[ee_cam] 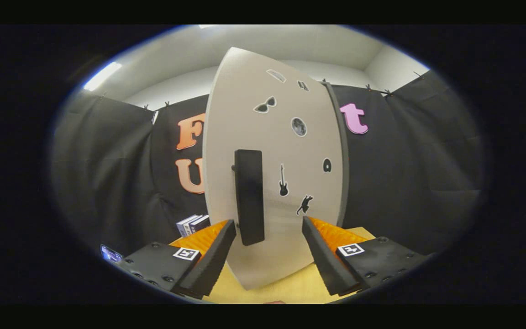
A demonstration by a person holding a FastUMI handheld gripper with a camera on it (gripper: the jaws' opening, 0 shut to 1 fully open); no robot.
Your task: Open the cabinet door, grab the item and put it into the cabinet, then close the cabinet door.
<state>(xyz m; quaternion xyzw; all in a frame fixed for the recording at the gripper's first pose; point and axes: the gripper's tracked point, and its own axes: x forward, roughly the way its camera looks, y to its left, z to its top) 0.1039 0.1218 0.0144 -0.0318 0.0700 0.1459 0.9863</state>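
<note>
The gripper (268,228) is wide open and holds nothing, right in front of the shut cabinet door (290,151). The black handle (249,196) sits between its fingers, closer to the left one, probably so it can squeeze and pull. The item to put inside may be the small box (193,224) beside the cabinet, but I cannot tell.

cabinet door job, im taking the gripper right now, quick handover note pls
Gripper: open, fingers apart, holding nothing, facing the cabinet door.
The door's dark vertical handle stands just ahead, closer to the left finger; neither finger touches it.
Whether the door is shut or ajar cannot be told from here, and the item to store is not identified. A stack of books lies beyond the left finger on the wooden table.
Left: grip the handle and open the door, place the item, close.
</note>
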